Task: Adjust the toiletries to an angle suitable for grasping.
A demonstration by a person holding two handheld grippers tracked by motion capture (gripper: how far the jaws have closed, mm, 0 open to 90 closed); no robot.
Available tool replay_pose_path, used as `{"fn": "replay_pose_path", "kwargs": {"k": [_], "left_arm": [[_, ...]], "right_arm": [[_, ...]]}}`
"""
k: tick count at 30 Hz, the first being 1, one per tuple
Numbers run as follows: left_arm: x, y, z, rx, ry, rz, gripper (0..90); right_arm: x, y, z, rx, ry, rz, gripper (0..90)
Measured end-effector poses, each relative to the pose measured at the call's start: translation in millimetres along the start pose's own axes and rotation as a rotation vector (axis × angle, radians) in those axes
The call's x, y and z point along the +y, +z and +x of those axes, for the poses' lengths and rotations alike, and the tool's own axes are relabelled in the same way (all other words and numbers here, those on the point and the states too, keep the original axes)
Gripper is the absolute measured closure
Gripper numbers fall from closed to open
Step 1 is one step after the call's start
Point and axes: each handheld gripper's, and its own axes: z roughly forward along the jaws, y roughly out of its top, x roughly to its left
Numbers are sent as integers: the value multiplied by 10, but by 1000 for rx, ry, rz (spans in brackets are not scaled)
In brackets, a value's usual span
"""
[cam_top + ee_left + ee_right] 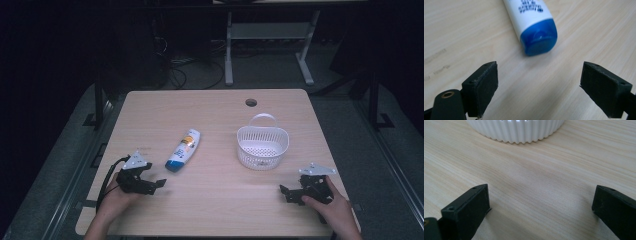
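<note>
Left gripper (159, 184) jaws spread wide, nothing between pads, low over table (215, 200) at near-left. Seen along its own jaws: left gripper (539, 85) aimed at blue cap of bottle (534, 27), cap just ahead of the pads, not touching. Bottle (183, 150) white with blue cap, lying flat left of centre, cap end toward left gripper, near but apart. Right gripper (286, 192) jaws also wide, empty, near-right on table. Along its own jaws: right gripper (541, 210) facing ribbed wall of white basket (516, 131), bare wood between. Basket (262, 145) upright right of centre, handle at far side, well apart from bottle.
</note>
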Motion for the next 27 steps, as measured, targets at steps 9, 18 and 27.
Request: {"fn": "replay_pose_path", "kwargs": {"k": [9,18,27], "left_arm": [[206,-24,33,5,0,-2,175],[367,13,113,11,-5,2,263],[520,68,226,-22,-39,-19,574]], "right_arm": [[0,0,-1,0,-1,0,8],[0,0,0,0,0,0,8],[0,0,0,0,0,0,8]]}}
